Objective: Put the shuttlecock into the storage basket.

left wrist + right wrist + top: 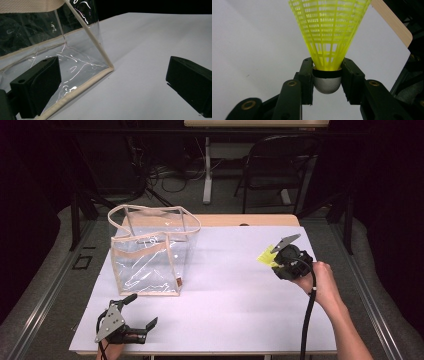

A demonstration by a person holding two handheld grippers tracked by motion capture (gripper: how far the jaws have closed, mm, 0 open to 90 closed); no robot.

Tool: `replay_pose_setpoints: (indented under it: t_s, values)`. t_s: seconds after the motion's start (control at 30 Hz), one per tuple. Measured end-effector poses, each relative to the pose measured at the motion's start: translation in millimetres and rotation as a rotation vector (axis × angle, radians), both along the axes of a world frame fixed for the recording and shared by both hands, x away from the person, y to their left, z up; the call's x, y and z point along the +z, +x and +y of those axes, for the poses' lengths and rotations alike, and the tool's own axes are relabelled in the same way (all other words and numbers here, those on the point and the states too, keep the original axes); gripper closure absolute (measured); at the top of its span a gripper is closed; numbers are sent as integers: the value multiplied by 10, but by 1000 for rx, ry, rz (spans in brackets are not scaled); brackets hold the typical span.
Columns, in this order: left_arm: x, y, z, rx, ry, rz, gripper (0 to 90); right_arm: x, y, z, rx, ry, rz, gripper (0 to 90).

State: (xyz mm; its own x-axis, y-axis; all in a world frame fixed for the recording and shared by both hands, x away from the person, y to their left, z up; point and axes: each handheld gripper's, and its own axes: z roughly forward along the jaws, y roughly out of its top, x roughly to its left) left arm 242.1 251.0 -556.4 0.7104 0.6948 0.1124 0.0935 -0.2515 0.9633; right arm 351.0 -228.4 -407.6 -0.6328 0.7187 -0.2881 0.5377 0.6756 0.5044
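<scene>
Yellow shuttlecock [329, 37] — skirt cut off above — clamped by right gripper [327, 80] jaws.

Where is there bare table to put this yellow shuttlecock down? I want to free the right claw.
The widest bare patch of the white table sheet lies between the clear plastic tote bag with beige trim and the right claw gripping the yellow plastic shuttlecock. The near left corner is crowded by the open left claw beside the bag.
</scene>
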Motion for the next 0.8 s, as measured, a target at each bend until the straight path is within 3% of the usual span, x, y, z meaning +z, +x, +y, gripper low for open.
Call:
replay_pose_setpoints:
  t_s: [0.8]
  values:
    - [11,-12,-5,-1,1,-16,1,275,94,404,84,20,-45,647]
